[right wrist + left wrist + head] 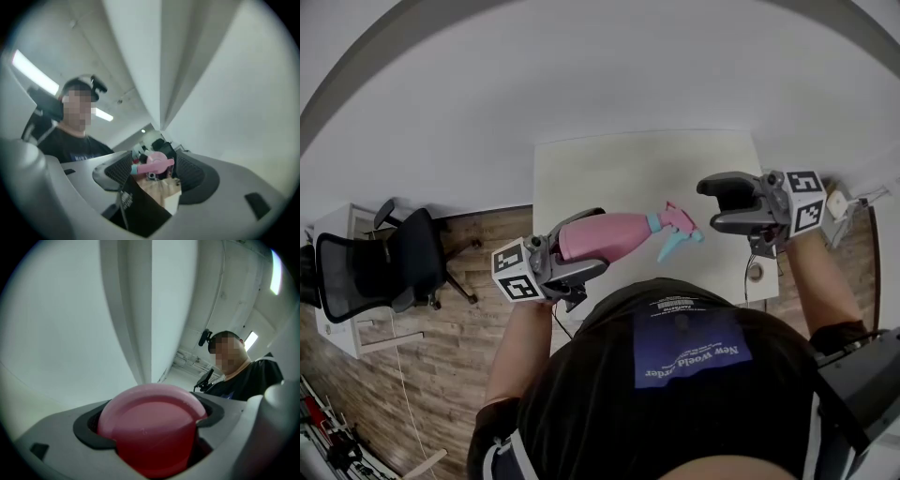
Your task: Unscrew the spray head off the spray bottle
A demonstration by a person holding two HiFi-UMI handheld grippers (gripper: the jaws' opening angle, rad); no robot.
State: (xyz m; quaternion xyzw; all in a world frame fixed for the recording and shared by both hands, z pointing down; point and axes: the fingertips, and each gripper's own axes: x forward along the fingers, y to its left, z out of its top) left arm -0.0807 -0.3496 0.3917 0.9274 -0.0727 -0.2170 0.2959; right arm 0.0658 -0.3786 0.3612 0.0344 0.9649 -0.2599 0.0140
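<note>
Above the bench (637,178), the left hand-held gripper (584,246) clamps the pink spray bottle (614,234) level to steady it, while the right hand-held gripper (724,204) stands open just beside the spray head (677,230), likely poised to twist it.

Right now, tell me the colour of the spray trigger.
The trigger is teal; the head view shows it best.

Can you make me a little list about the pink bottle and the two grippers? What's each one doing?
Thing: pink plastic spray bottle, held sideways near the white table
Top: pink spray head with teal trigger, on the bottle
Held by: left gripper, jaws shut on the bottle's body
Other tool: right gripper, jaws open, empty, apart from the spray head
Nearby: black office chair
</note>
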